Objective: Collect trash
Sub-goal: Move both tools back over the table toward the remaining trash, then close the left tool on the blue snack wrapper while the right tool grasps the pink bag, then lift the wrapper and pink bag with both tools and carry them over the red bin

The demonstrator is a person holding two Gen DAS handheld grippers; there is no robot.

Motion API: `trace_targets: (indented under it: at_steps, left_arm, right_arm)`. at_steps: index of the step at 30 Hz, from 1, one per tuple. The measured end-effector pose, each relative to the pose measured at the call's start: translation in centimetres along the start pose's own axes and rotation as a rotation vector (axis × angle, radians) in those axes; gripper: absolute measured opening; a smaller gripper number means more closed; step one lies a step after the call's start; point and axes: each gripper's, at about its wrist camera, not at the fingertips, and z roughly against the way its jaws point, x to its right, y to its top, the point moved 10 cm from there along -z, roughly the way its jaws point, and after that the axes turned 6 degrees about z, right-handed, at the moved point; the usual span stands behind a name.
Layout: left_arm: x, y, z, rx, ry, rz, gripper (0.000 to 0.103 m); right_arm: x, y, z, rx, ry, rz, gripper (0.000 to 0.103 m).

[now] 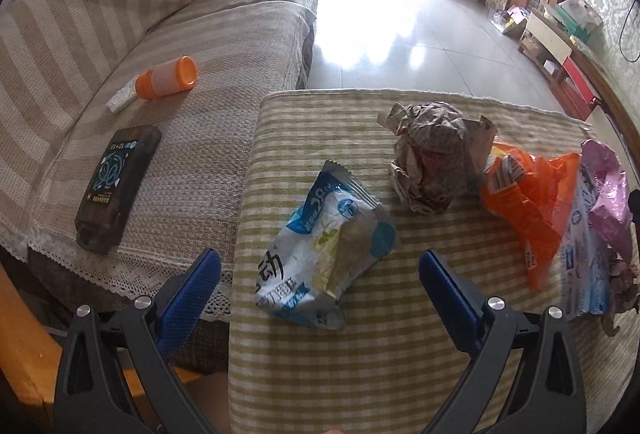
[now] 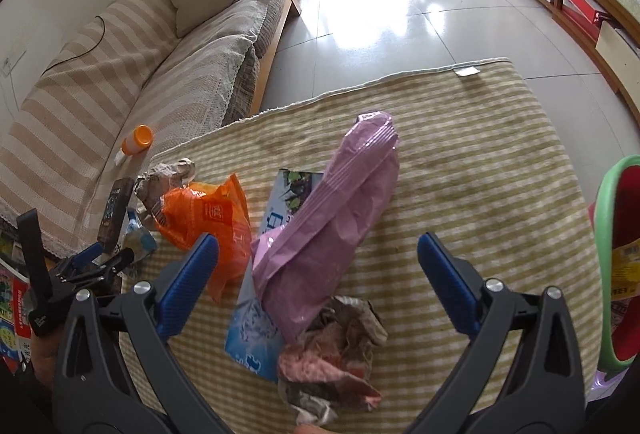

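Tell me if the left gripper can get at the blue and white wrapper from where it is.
Probably yes. The left gripper is open, and the blue and white wrapper lies flat on the striped cloth between its fingers, with nothing on top of it.

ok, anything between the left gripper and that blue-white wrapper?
Nothing visible. The left gripper is open, and the blue-white wrapper lies flat on the striped cloth between its fingers. The crumpled paper ball sits beyond it.
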Motion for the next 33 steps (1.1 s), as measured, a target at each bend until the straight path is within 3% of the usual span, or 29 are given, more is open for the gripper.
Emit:
trace_targets:
  at_steps: [4, 9, 11, 13, 16, 18, 19, 21, 24, 25, 33]
  left_arm:
    - [0.0, 0.2, -0.8, -0.007, 0.0, 0.003, 0.095]
    - [0.2, 0.1, -1.5, -0.016, -0.005, -0.011, 0.095]
    - [0.4, 0.1, -1.6, -0.011, -0.001, -0.026, 0.094]
    - [0.4, 0.2, -1.6, -0.005, 0.005, -0.033, 0.089]
    - [0.6, 0.0, -1.9, -0.016, 0.003, -0.045, 0.08]
    - [0.9, -0.4, -2.3, -0.035, 0.002, -0.06, 0.064]
    - [1.0, -0.6, -2.3, -0.042, -0.004, -0.062, 0.061]
    - [1.2, -0.8, -2.2, -0.038, -0.004, -0.07, 0.042]
    - [1.6, -0.9, -1.7, -0.028, -0.023, -0.071, 0.028]
    - [1.7, -0.9, -1.6, -0.028, -0.038, -0.067, 0.027]
    - [1.8, -0.6, 0.6, 0.021, -0.059, -0.036, 0.025]
  right_arm:
    - [0.1, 0.3, -1.0, -0.008, 0.016, -0.031, 0.083]
    - [0.0, 0.1, -1.6, -0.014, 0.038, -0.037, 0.071]
    - [0.1, 0.1, -1.6, -0.013, 0.036, -0.035, 0.06]
    - [0.0, 0.0, -1.7, -0.02, 0.038, -0.035, 0.049]
    - [0.0, 0.1, -1.7, -0.018, 0.033, -0.029, 0.047]
    - [0.0, 0.1, -1.7, -0.017, 0.034, -0.025, 0.045]
    - [0.0, 0.1, -1.6, -0.016, 0.032, -0.022, 0.044]
    - [0.0, 0.2, -1.3, -0.009, 0.027, -0.016, 0.043]
    - [0.0, 0.4, -0.9, -0.001, 0.021, -0.013, 0.039]
    - [0.1, 0.4, -0.8, 0.0, 0.02, -0.012, 0.033]
    - [0.0, 1.0, 0.8, 0.032, 0.014, -0.001, 0.027]
